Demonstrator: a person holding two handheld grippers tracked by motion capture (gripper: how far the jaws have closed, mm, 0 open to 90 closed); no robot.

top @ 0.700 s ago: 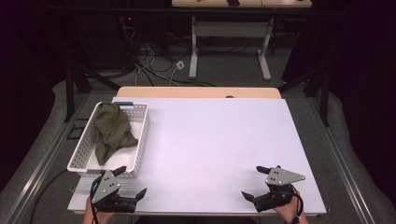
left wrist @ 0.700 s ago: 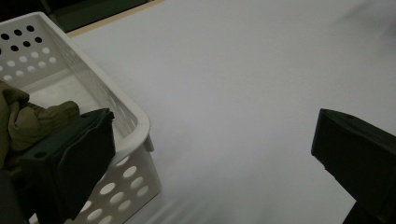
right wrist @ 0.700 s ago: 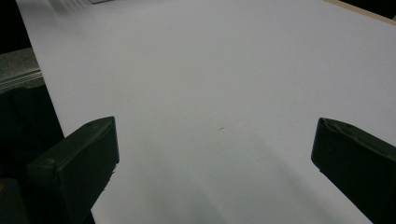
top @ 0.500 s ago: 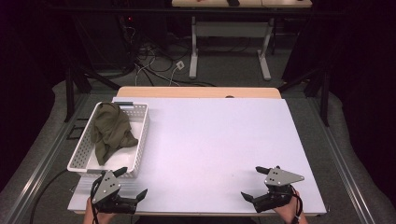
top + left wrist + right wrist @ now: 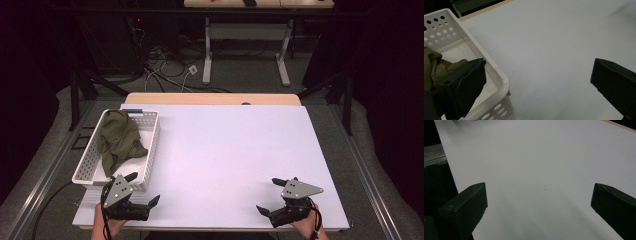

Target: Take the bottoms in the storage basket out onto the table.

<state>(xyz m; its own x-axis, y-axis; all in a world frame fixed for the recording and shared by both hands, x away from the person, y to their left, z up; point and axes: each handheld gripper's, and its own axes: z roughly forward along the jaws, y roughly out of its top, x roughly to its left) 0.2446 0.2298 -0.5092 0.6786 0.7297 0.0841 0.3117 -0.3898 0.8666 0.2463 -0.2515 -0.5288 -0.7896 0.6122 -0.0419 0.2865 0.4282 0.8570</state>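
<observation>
A white perforated basket (image 5: 154,134) stands at the table's left, with an olive-green cloth (image 5: 118,140) crumpled inside it. My left gripper (image 5: 143,187) is open at the basket's near right corner, one jaw by the rim and the other over the bare table. In the left gripper view the left gripper (image 5: 536,82) holds nothing; its left jaw stands in front of the basket (image 5: 496,72) and the cloth (image 5: 434,67). At the front right my right gripper (image 5: 268,195) is open over the white tabletop. The right gripper view shows the right gripper (image 5: 539,205) wide apart and empty.
The white table surface (image 5: 230,150) stretches from the basket to the right edge, with a wooden strip (image 5: 210,98) along its far side. Beyond it are a floor with cables (image 5: 170,70) and another desk's legs (image 5: 207,55).
The left gripper has shifted slightly by the basket's near corner. The right gripper has stayed where it was.
</observation>
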